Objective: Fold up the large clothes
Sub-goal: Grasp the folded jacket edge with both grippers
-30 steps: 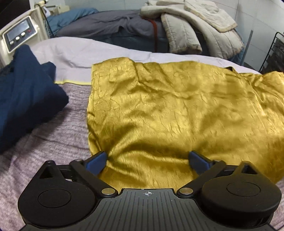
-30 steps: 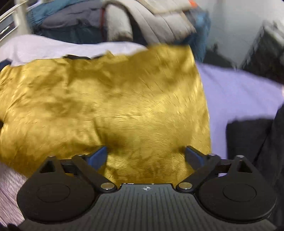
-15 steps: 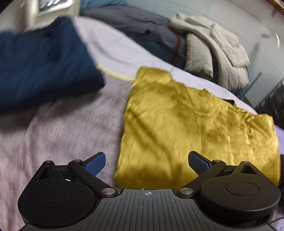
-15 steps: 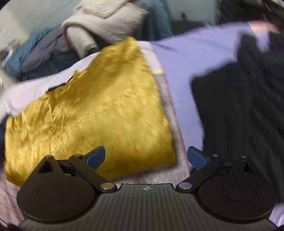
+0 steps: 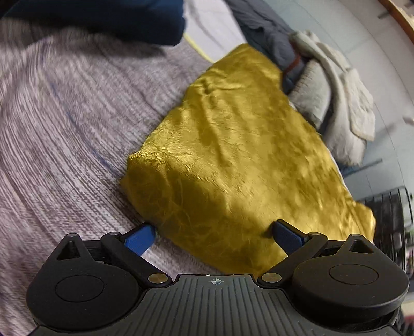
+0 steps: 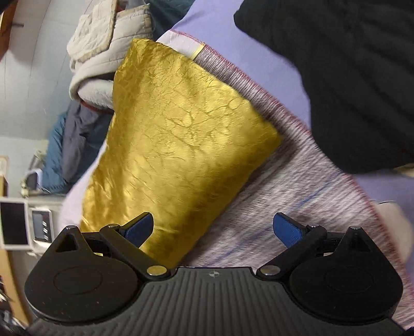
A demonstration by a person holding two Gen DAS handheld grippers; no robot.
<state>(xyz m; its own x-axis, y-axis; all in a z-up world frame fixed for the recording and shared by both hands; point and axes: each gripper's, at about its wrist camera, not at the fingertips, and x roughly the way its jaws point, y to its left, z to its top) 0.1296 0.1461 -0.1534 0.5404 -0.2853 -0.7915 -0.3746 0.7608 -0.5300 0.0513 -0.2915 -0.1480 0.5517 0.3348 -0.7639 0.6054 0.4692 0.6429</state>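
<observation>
The left hand-held gripper (image 5: 213, 236) was held spread wide and empty, its blue fingertips (image 5: 139, 236) straddling the near corner of the gold cloth (image 5: 233, 155) without pinching it; whether they touched the fabric could not be told. In that view the cloth, already folded into a rough rectangle, was laid on the grey knit blanket (image 5: 64, 129) covering the bed, directly ahead of the left gripper, with its long axis running away and to the right. A navy garment (image 5: 116, 20) was seen well beyond, to the left, and a pile of pale quilted bedding (image 5: 336, 90) lay behind the cloth's far end.

The right hand-held gripper (image 6: 213, 230) was likewise held spread with nothing between its fingers. From that side the gold cloth (image 6: 176, 142) was placed ahead and to the left, only its near corner reaching the left fingertip (image 6: 138, 228), while bare blanket (image 6: 297, 193) was framed ahead of the right one. A black garment (image 6: 349, 77) was spread farther off to the right.

The left gripper was judged better centred on the near short edge, so the next fold would probably be started there and carried along the long axis toward the far end; the right gripper would first need shifting leftward to take the same edge.
</observation>
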